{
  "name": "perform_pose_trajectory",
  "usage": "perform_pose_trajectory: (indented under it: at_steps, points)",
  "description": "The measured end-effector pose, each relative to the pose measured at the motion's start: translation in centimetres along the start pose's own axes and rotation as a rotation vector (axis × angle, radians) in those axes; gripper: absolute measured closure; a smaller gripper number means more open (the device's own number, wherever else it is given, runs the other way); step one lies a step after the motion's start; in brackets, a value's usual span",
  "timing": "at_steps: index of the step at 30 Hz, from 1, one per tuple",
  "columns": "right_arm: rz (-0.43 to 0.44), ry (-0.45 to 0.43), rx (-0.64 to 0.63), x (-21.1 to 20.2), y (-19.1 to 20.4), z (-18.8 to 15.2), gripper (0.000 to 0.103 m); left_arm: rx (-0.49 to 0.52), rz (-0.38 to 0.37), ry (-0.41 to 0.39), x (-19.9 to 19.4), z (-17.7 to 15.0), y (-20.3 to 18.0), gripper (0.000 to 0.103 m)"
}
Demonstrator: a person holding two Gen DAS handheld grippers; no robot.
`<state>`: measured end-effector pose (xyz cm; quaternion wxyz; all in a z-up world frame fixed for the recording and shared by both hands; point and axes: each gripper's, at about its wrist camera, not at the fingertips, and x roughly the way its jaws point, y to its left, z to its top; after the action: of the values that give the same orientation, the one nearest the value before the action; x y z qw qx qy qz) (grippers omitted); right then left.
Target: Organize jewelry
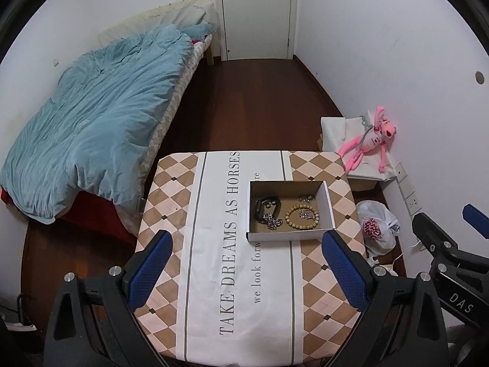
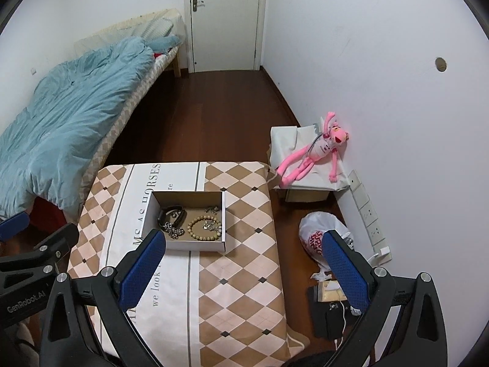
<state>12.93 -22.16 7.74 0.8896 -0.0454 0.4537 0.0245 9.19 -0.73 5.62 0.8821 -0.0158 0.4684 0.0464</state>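
Observation:
An open white cardboard box point(image 1: 328, 205) point(image 2: 195, 246) sits on the table's checkered cloth point(image 1: 214, 275) point(image 2: 244, 244). Inside it lie a black wristband point(image 1: 263, 208) point(image 2: 171, 213), a silver chain point(image 1: 273, 221) point(image 2: 172, 231), a wooden bead bracelet point(image 1: 302, 217) point(image 2: 204, 228) and small silver pieces point(image 1: 305, 198) point(image 2: 212, 211). My left gripper point(image 1: 247, 241) is open and empty, held above the table in front of the box. My right gripper point(image 2: 244, 241) is open and empty, above the table's right part, to the right of the box.
A bed with a blue duvet point(image 1: 101, 122) point(image 2: 61, 116) stands left of the table. On the floor at the right are a covered box with a pink plush toy point(image 1: 371, 139) point(image 2: 314, 153), a white plastic bag point(image 1: 379, 226) point(image 2: 318, 235) and wall sockets point(image 2: 369, 214).

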Motion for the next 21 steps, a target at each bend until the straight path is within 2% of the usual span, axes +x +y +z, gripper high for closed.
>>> perform_pose_trajectory:
  at_steps: [9, 21]
  points:
    - [-0.012, 0.032, -0.003, 1.4, -0.4, 0.6, 0.000, -0.015, -0.009, 0.031, 1.1, 0.4, 0.2, 0.003]
    - [-0.002, 0.040, -0.018, 0.8, -0.2, 0.7, 0.000, -0.019, -0.001, 0.023, 0.8, 0.6, 0.4, 0.003]
